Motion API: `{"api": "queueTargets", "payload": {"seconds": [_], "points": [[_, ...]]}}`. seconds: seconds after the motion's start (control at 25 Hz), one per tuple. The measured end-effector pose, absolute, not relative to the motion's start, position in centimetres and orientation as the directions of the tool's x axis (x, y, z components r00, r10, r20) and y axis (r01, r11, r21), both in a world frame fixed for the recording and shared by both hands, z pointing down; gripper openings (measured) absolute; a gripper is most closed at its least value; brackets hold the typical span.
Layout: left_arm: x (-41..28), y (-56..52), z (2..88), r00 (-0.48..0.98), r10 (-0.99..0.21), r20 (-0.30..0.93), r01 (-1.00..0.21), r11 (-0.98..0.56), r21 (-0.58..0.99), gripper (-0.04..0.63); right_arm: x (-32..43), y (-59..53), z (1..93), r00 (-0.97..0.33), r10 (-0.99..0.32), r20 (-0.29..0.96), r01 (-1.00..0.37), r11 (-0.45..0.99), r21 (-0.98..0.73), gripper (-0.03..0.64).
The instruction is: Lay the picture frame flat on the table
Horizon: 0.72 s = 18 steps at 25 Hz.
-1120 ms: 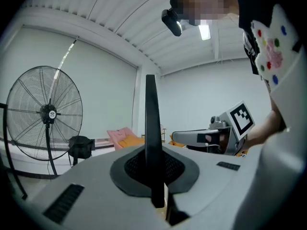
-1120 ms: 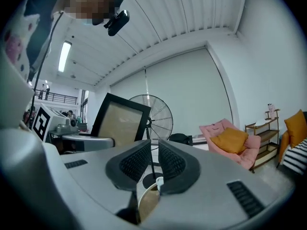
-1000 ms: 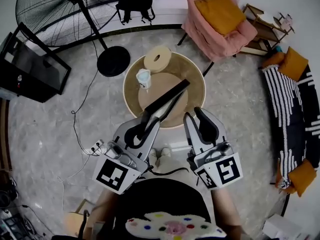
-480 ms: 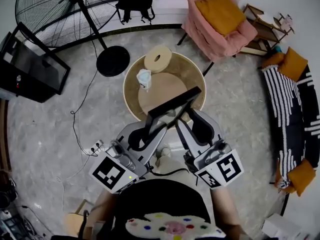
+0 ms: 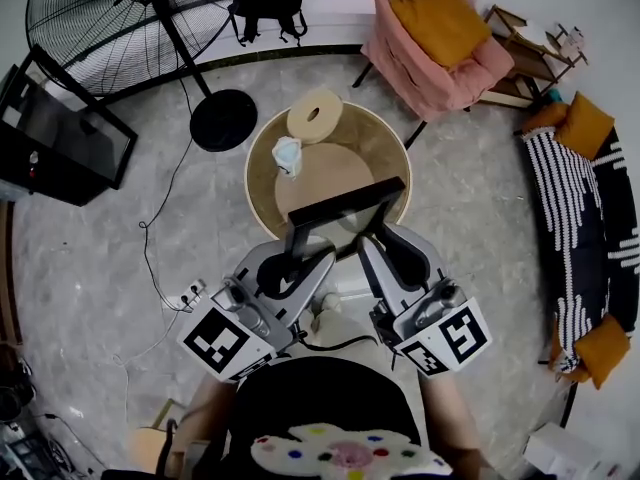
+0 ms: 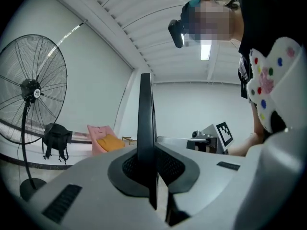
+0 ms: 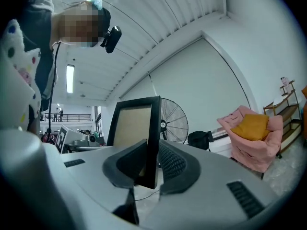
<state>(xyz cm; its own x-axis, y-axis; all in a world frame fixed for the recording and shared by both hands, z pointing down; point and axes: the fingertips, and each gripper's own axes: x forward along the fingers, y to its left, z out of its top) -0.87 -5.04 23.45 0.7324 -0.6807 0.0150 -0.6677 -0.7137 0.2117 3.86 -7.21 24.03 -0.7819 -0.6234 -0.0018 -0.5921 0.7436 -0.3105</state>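
Note:
The black picture frame (image 5: 345, 206) with a tan backing is held up in the air over the near edge of the round wooden table (image 5: 385, 153). My left gripper (image 5: 300, 253) is shut on the frame's left end; in the left gripper view the frame (image 6: 145, 119) stands edge-on between the pads. My right gripper (image 5: 385, 233) has its jaws closing on the frame's right end. In the right gripper view the frame's side bar (image 7: 154, 128) sits between both pads of the right gripper (image 7: 151, 164), which touch it.
On the table lie a cream ring-shaped roll (image 5: 314, 116) and a small pale cup-like thing (image 5: 288, 155). A standing fan (image 5: 150, 8) with its round base (image 5: 225, 120), a black screen (image 5: 60, 128) and a pink armchair (image 5: 430, 38) stand around the table.
The frame has swung from a steep diagonal to lie more across, held higher. My right gripper, apart from it a second ago, has come in around its right end.

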Motion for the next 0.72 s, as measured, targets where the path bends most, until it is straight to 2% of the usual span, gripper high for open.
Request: {"api": "queueTargets", "payload": {"seconds": [0.2, 0.36, 0.56, 0.72], "points": [[-1.2, -5.9, 24.1, 0.714, -0.699, 0.045, -0.689, -0.688, 0.228, 0.037, 3.8, -7.8, 24.5, -0.752, -0.658, 0.023, -0.624, 0.702, -0.343, 0.087], [-1.5, -6.3, 24.7, 0.687, -0.722, 0.081, -0.72, -0.66, 0.215, 0.07, 3.9, -8.0, 24.9, -0.736, -0.675, 0.051, -0.65, 0.683, -0.333, 0.087], [-2.8, -6.9, 25.4, 0.635, -0.763, 0.119, -0.768, -0.607, 0.202, 0.145, 4.1, -8.5, 25.5, -0.704, -0.705, 0.086, -0.689, 0.648, -0.326, 0.087], [-2.9, -7.1, 25.8, 0.614, -0.775, 0.149, -0.787, -0.587, 0.188, 0.166, 4.4, -8.6, 25.6, -0.681, -0.726, 0.1, -0.715, 0.628, -0.308, 0.087]]}}
